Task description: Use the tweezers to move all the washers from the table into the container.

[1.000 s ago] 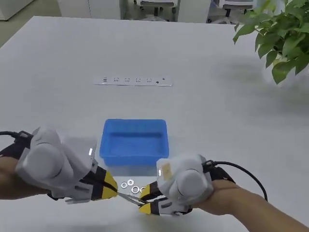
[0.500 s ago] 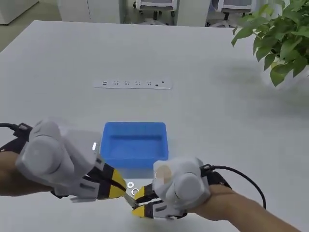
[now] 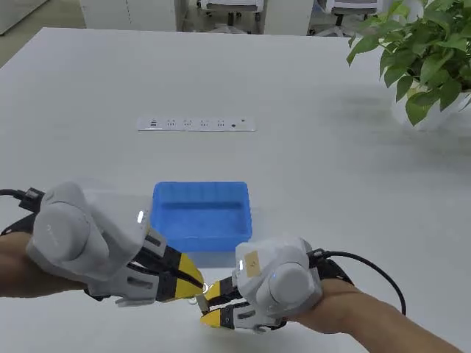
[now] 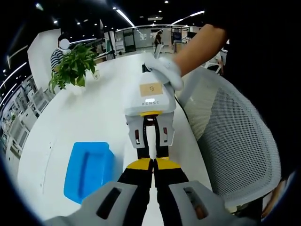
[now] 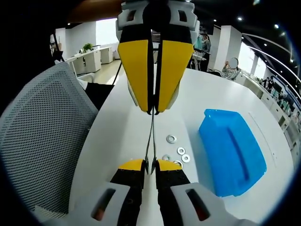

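Washers (image 5: 181, 150), about five, lie in a loose cluster on the white table (image 3: 309, 147), near the wall of the blue container (image 5: 233, 150) that faces the person. I see none inside it, so the moving prob. hasn't begun. Tweezers (image 5: 151, 136) are up off the table, spanning straight btw the two grippers. The right gripper (image 5: 150, 165) is closed on one end and the left gripper (image 5: 154, 106) is closed on the other, jaws nose to nose w/ a short bare stretch of tweezers btw them. This reads as a handover or re-grip, i.e. setting the tweezers so one gripper can squeeze them. Can't tell which end is the pointed one; too thin to make out. Key relation: in the right gripper view the tweezers' long axis runs along that gripper's own jaw line. The washers sit off to the right of that line, btw it and the container. So the tweezers lie alongside the cluster, not pointing at it. Whichever gripper ends up w/ the tweezers will need to swing the tip sideways toward the container side & down before any pinch. In the head view the washers are mostly hidden behind the jaws, and both grippers look about equally near them. Washers are thin & flat on a smooth top, so I'd expect the pick to be fiddly.
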Available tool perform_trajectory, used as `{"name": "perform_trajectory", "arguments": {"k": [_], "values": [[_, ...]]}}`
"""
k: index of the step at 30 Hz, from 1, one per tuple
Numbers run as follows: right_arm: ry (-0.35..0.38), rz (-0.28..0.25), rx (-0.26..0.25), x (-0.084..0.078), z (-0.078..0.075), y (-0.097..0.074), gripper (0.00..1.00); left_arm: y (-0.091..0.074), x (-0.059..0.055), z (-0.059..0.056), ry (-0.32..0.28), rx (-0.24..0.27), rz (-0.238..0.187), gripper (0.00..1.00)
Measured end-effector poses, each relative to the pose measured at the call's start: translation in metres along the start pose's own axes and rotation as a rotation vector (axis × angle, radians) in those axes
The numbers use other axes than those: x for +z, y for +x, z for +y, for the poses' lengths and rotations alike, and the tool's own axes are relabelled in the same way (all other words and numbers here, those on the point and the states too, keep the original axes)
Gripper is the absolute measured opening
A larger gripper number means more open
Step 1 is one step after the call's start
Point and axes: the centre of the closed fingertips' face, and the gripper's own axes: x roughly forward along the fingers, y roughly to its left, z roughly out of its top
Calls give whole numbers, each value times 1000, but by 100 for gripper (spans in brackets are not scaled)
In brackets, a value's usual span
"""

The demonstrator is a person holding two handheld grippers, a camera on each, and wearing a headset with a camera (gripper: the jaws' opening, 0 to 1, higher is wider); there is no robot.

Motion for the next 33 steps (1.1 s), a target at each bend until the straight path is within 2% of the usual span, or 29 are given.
{"name": "perform_trajectory", "arguments": {"k": [8,15,24,33], "values": [[1,-2,-1,-1,0,-1,11,5,-3,-2,-17,-20,-11,5],[2,-2,-6,-1,0,-2,11,8,-1,-3,-39,-18,-35,5],[2,5,-11,-1,-2,-4,13,8,-1,-1,-33,-14,-12,5],[41,3,-46,-1,-6,-14,19,6,-2,-2,-28,-12,3,5]]}}
